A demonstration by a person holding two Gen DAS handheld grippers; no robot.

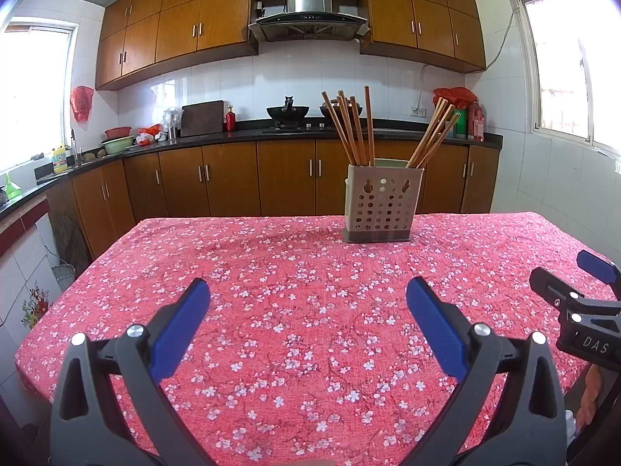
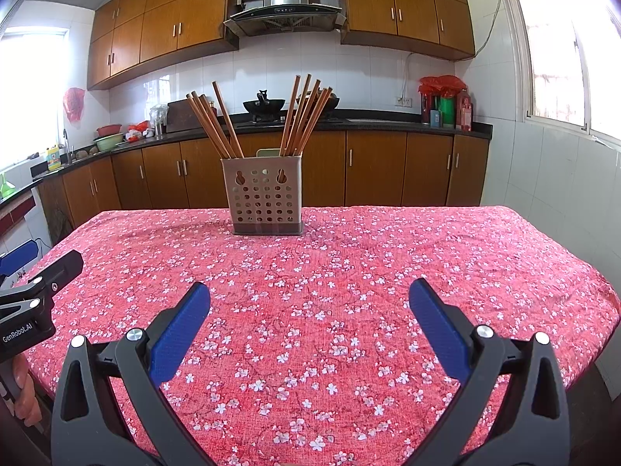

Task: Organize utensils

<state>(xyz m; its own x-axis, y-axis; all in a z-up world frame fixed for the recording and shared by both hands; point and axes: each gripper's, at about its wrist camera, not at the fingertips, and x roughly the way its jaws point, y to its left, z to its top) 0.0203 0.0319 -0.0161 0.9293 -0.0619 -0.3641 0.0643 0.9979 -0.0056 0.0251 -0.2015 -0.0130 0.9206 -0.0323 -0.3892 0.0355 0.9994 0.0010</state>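
while both grippers hover low over the near part of the table (image 1: 310, 272), the holder (image 1: 382, 204) stands upright on the far part, well apart from them. left gripper (image 1: 308, 299): blue pads (image 1: 178, 334) spread wide, nothing between them. right gripper (image 2: 310, 299): pads (image 2: 438, 330) likewise spread wide and empty. each gripper shows at the edge of the other's view, the right one at the right edge of the left wrist view and the left one at the left edge of the right wrist view. holder: pale, perforated front, dark base, resting on the red flowered cloth (image 2: 349, 272). chopsticks (image 1: 351, 132): two bundles stand in the holder, one at the left end leaning left, one at the right end (image 1: 434, 136) leaning right, tips fanned apart. behind the table run a dark counter (image 1: 233, 134), brown cabinets (image 1: 287, 178), a wok (image 1: 287, 110) on the stove and a hood (image 1: 308, 11) above.
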